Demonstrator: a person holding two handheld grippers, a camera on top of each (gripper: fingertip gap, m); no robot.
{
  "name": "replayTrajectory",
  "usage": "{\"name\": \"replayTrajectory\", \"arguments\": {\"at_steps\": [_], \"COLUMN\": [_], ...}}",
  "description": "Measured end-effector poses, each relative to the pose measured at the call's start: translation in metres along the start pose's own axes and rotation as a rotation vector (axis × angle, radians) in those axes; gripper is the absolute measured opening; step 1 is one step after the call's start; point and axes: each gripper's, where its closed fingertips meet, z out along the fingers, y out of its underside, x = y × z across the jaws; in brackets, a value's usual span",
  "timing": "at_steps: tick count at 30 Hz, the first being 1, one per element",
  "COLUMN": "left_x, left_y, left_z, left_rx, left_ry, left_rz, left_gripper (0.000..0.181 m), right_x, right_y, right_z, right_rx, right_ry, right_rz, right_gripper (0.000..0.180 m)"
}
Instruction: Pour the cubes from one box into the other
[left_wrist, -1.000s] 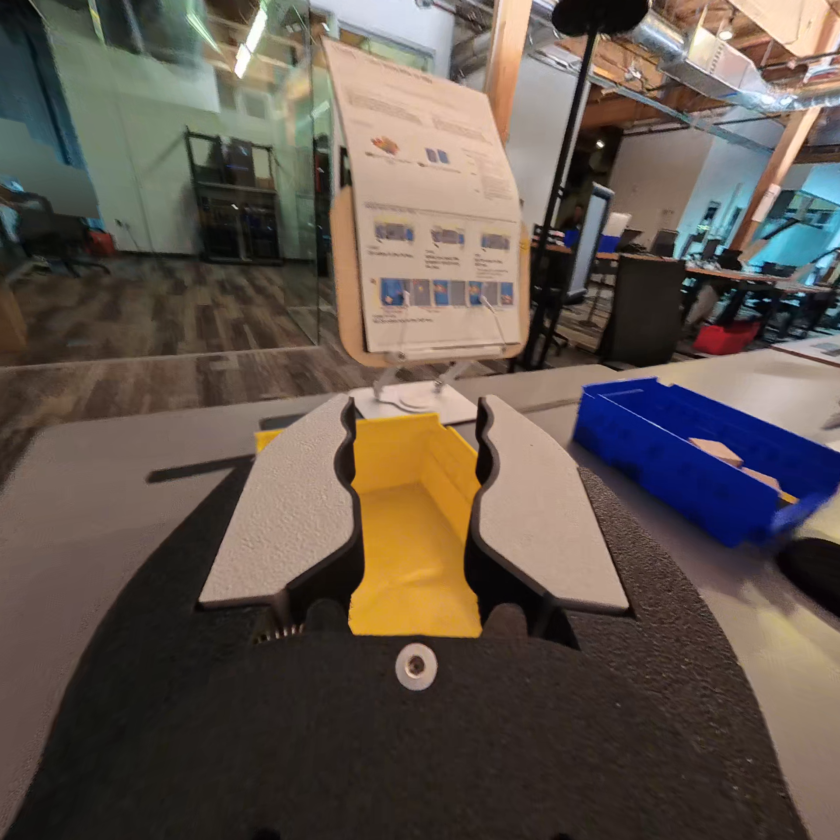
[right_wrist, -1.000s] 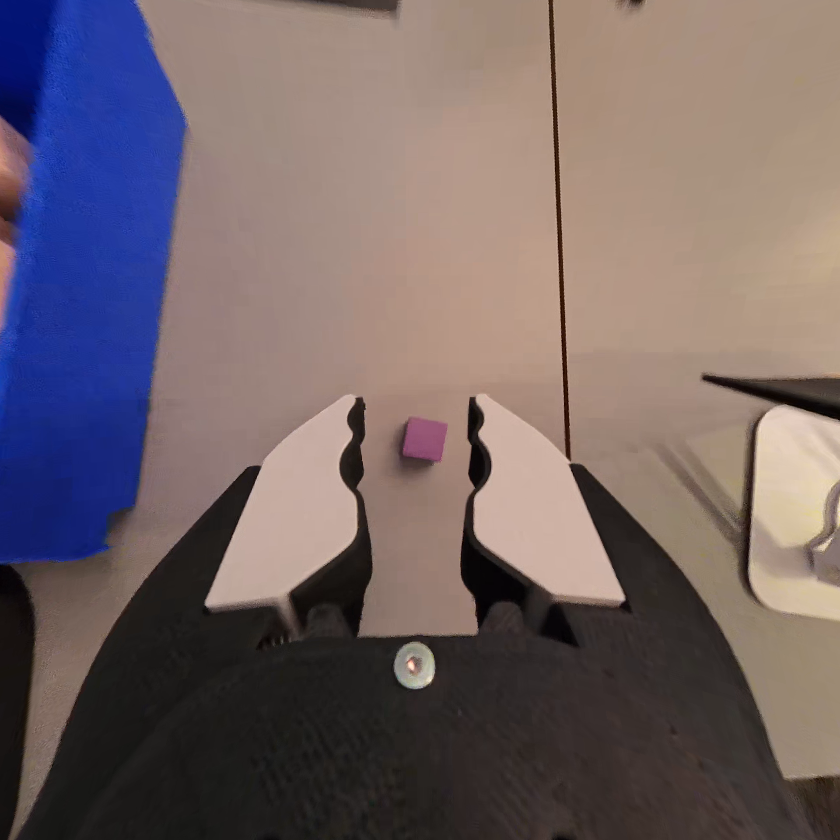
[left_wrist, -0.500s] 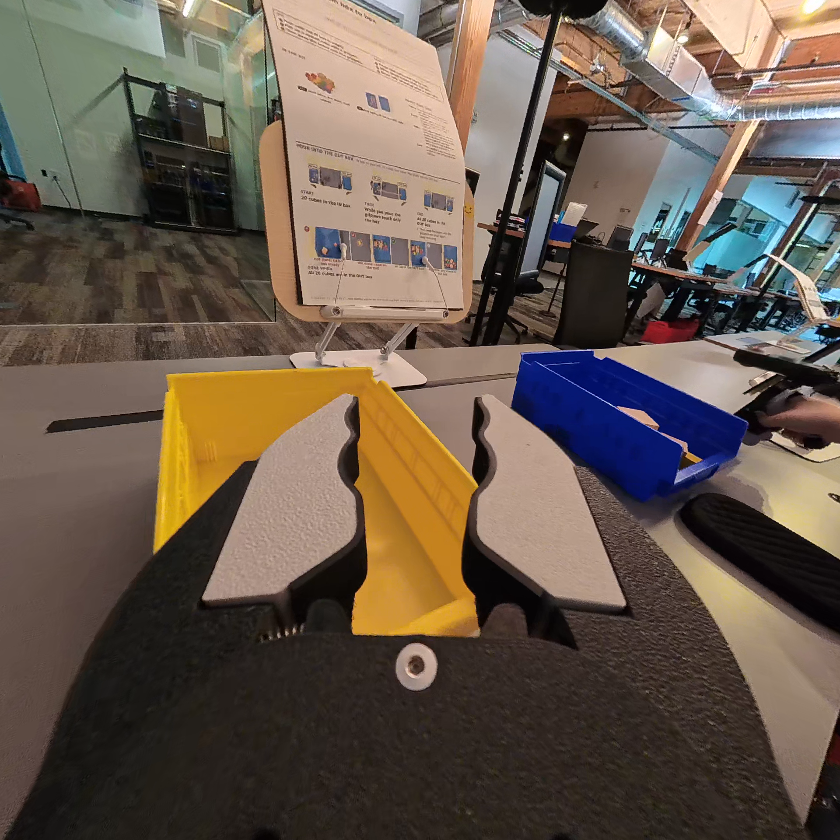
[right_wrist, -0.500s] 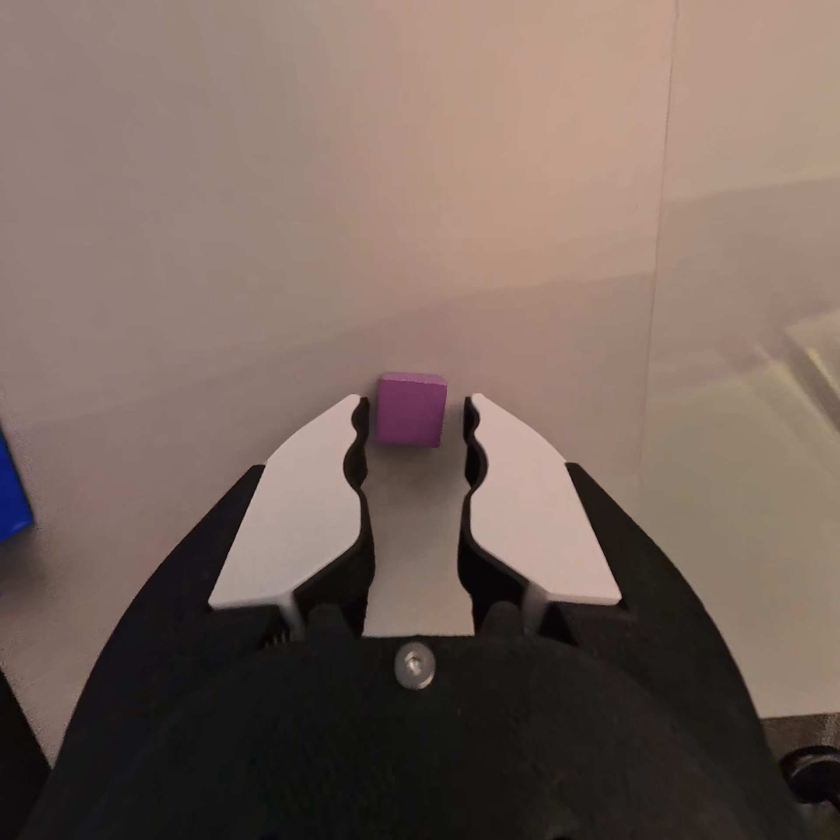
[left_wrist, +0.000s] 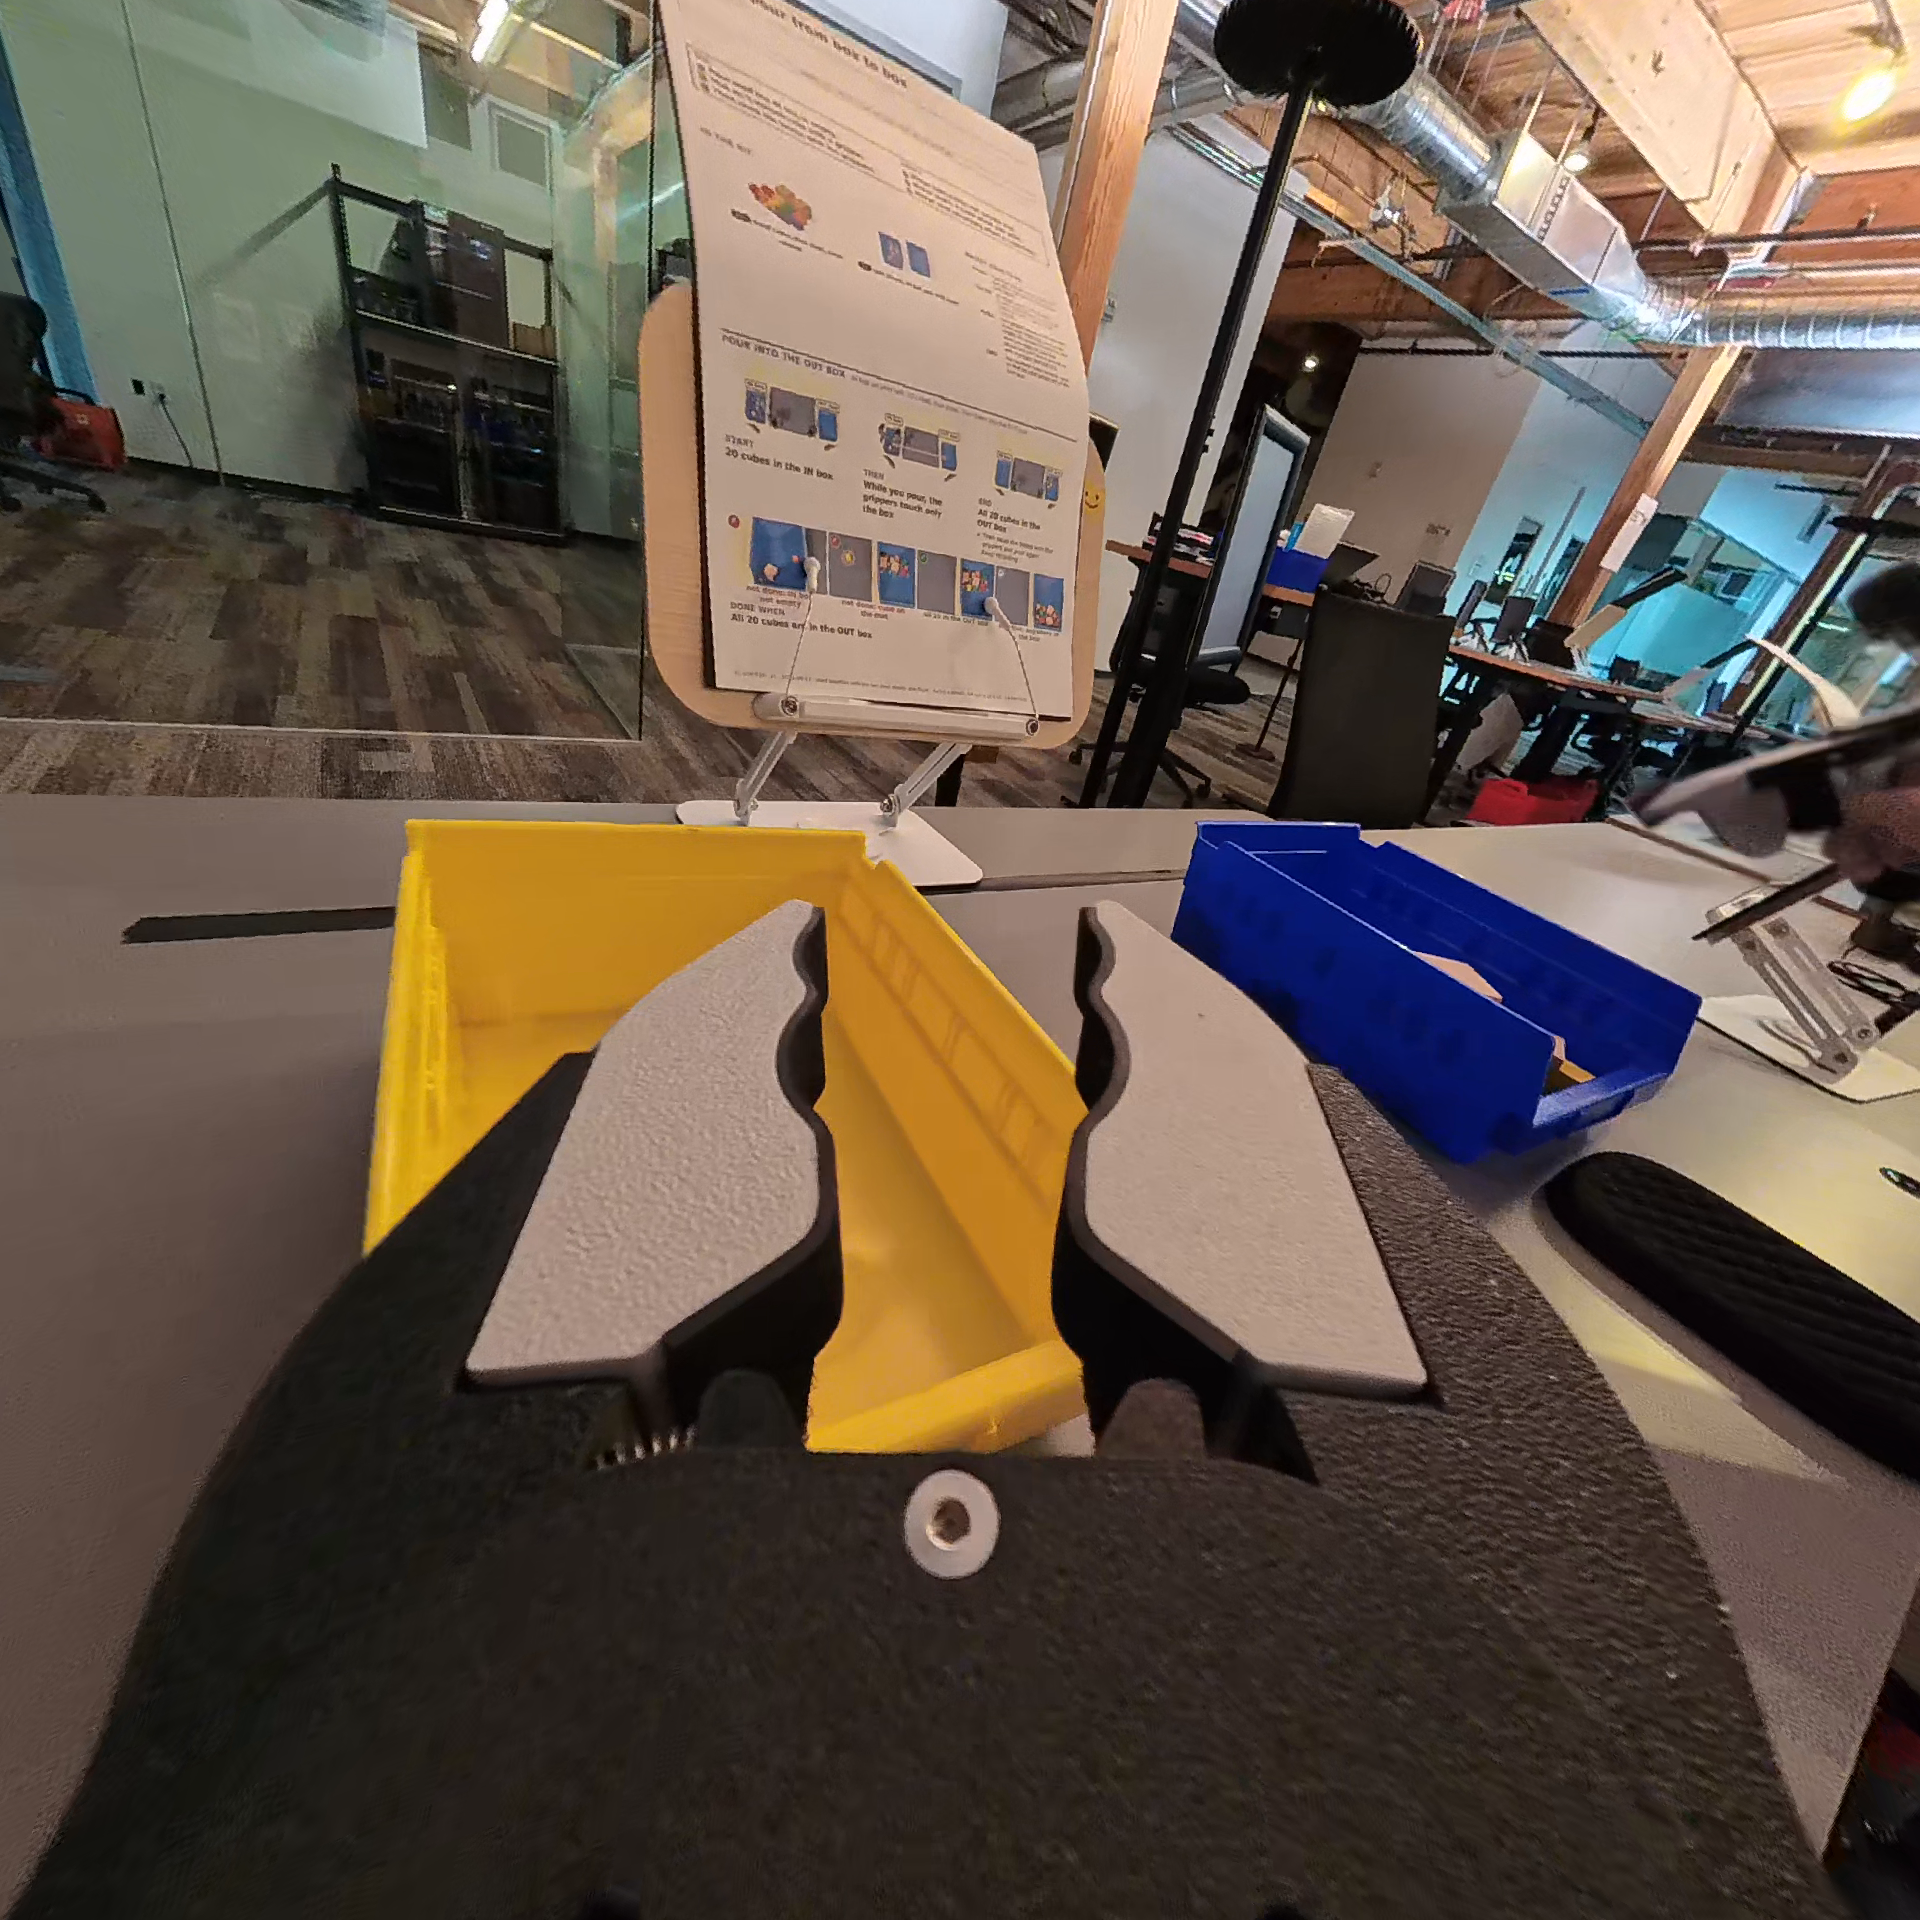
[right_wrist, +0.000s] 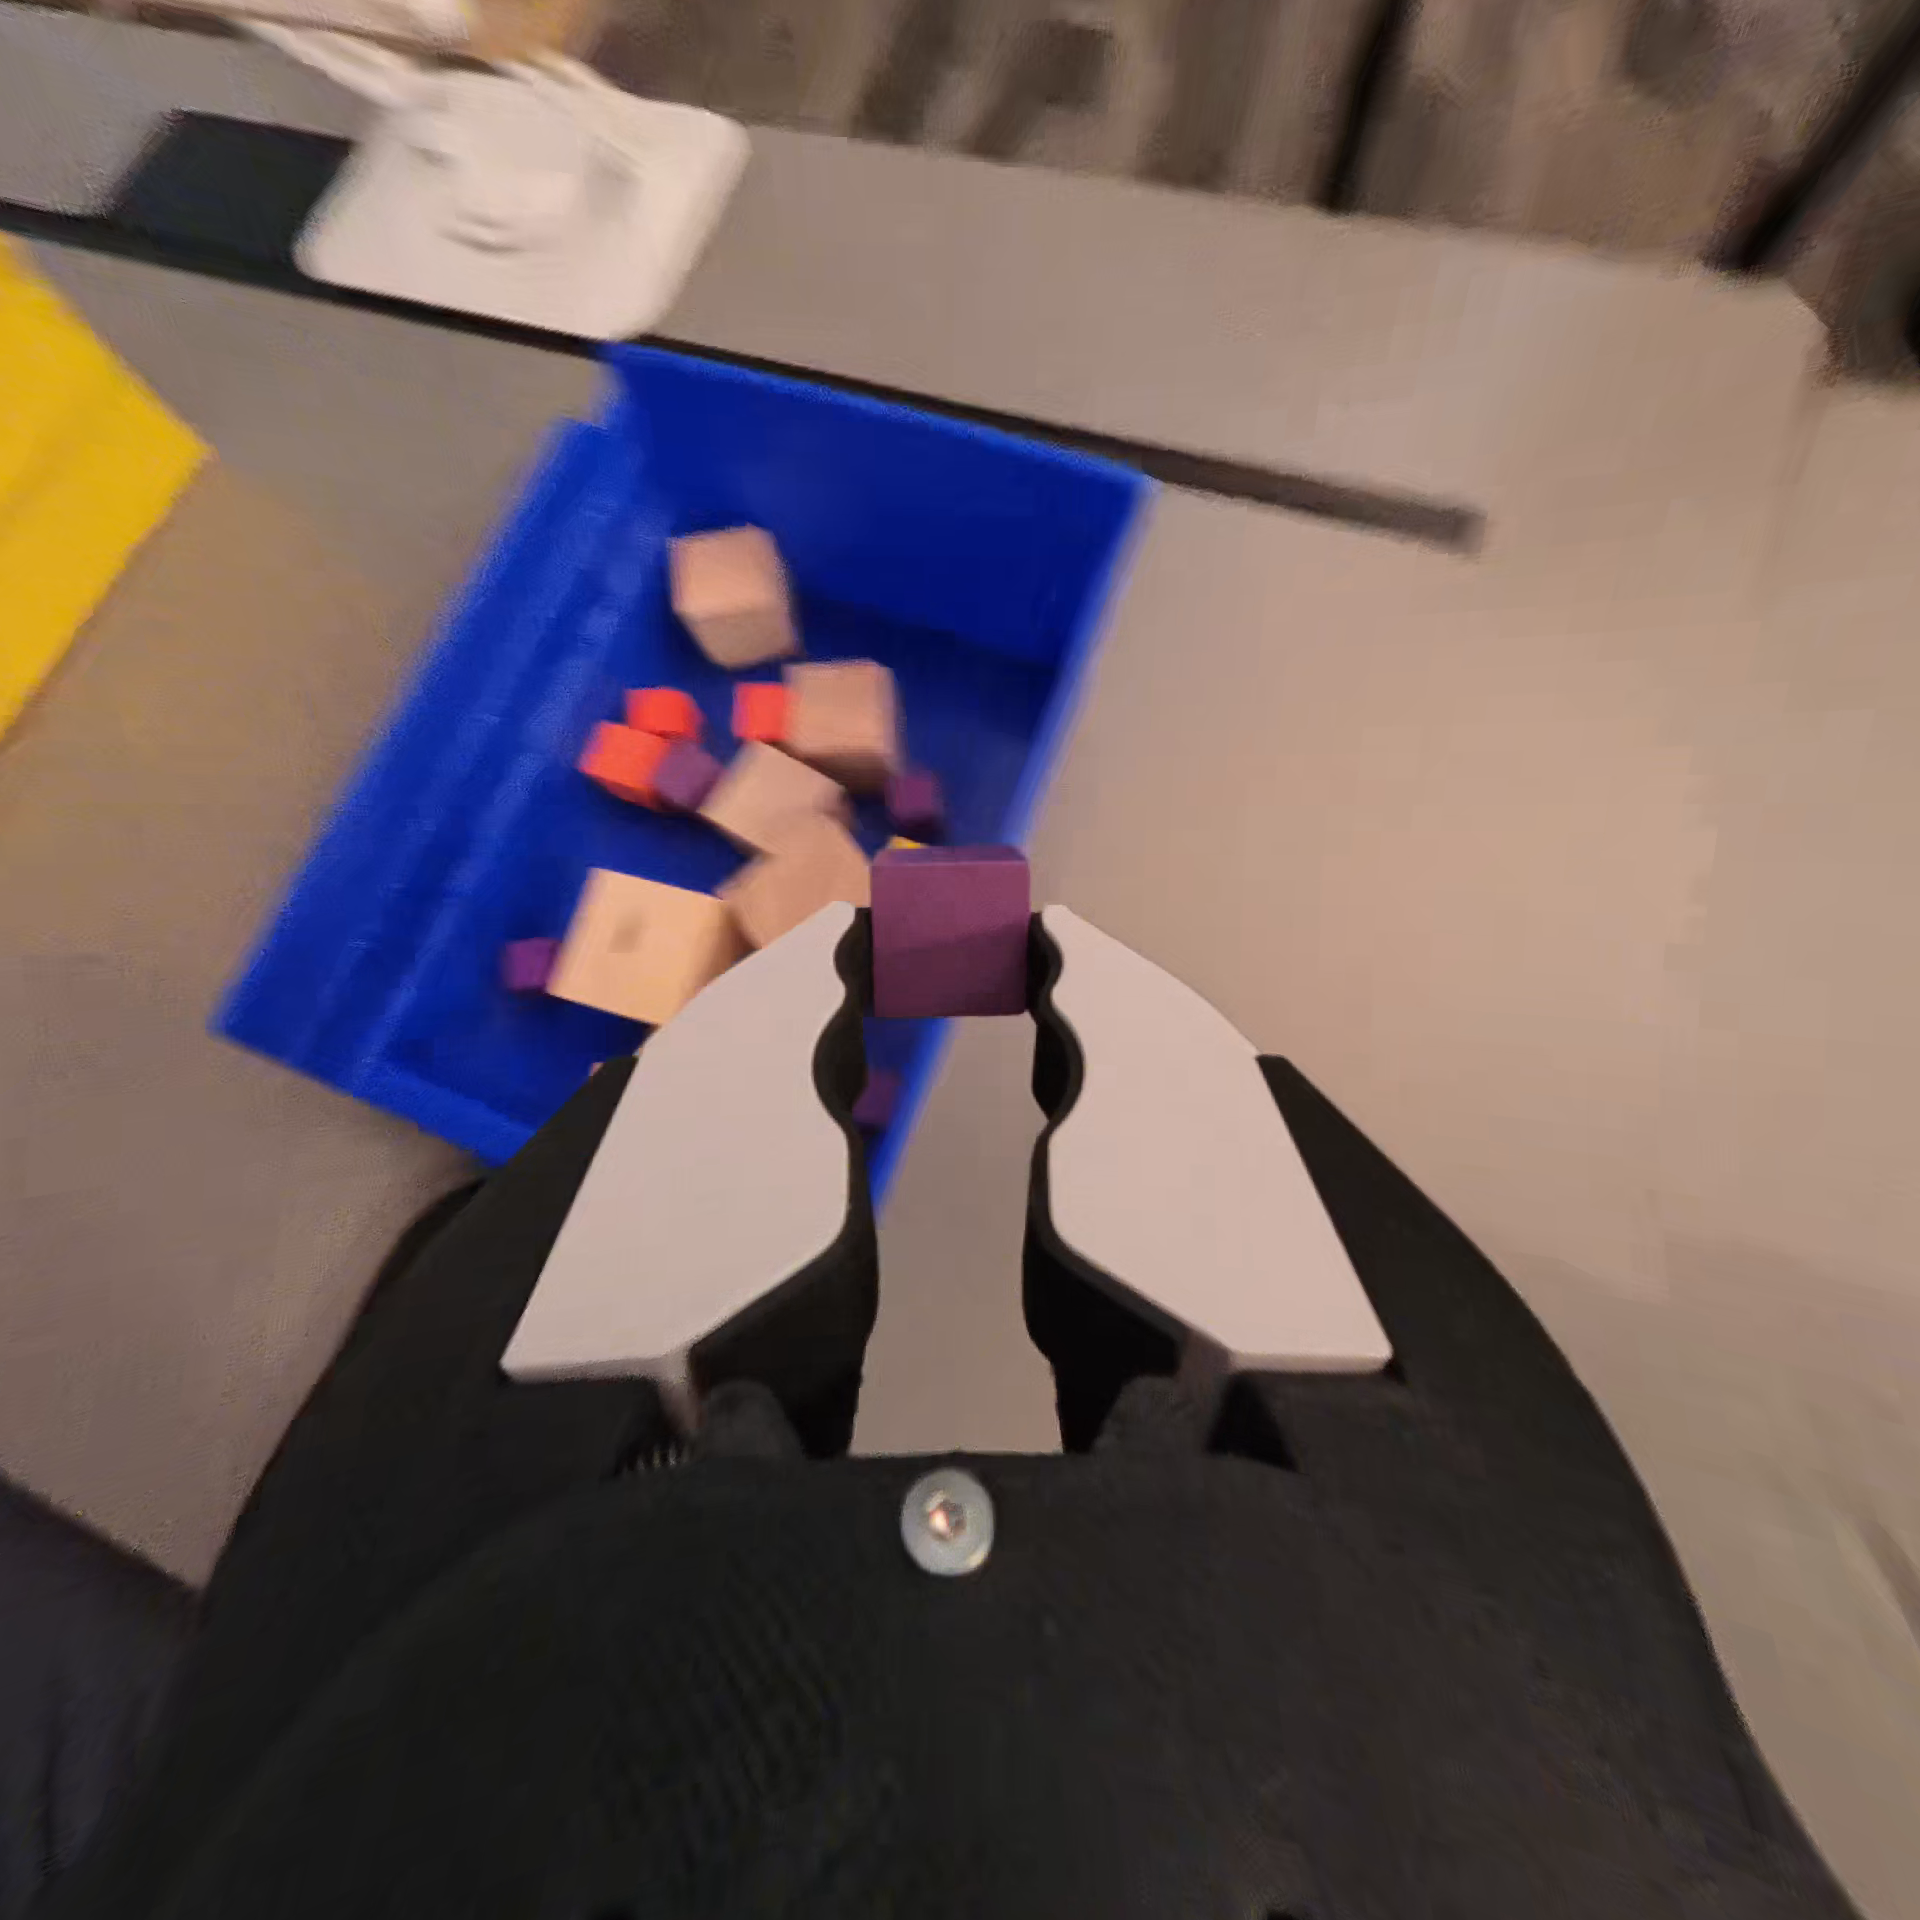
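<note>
Right wrist view: a purple cube was clamped between the right gripper fingertips above the blue box; release should be centred over it. Left gripper fingers were spread, empty.

A yellow box, open-topped, long and empty, sits upright on the grey counter with its far end near the back edge. A blue box of the same shape stands well apart to its right, also upright near the back edge, and holds a loose jumble of cubes: several larger plain wooden ones, a few small red ones and a few small purple ones. One more purple cube is up off the counter, pinched between grey jaws above the blue box's near right corner.
</note>
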Motion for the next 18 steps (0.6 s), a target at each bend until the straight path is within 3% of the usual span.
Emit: {"name": "replayTrajectory", "arguments": {"at_steps": [4,10,18], "left_x": [0.006,0.01,-0.005], "left_y": [0.012,0.019,0.026], "left_z": [0.006,-0.004,-0.026], "left_rx": [-0.021,-0.064,-0.081], "left_ry": [0.023,0.028,-0.025], "left_rz": [-0.028,-0.036,-0.053], "left_gripper": [0.045,0.045,0.046], "right_x": [-0.075,-0.118,-0.135], "right_y": [-0.006,0.032,0.031], "right_z": [0.054,0.132,0.143], "right_rx": [-0.142,-0.323,-0.24], "right_ry": [-0.174,-0.194,-0.24], "right_rz": [-0.193,-0.398,-0.35], "right_gripper": [0.028,0.029,0.035]}}
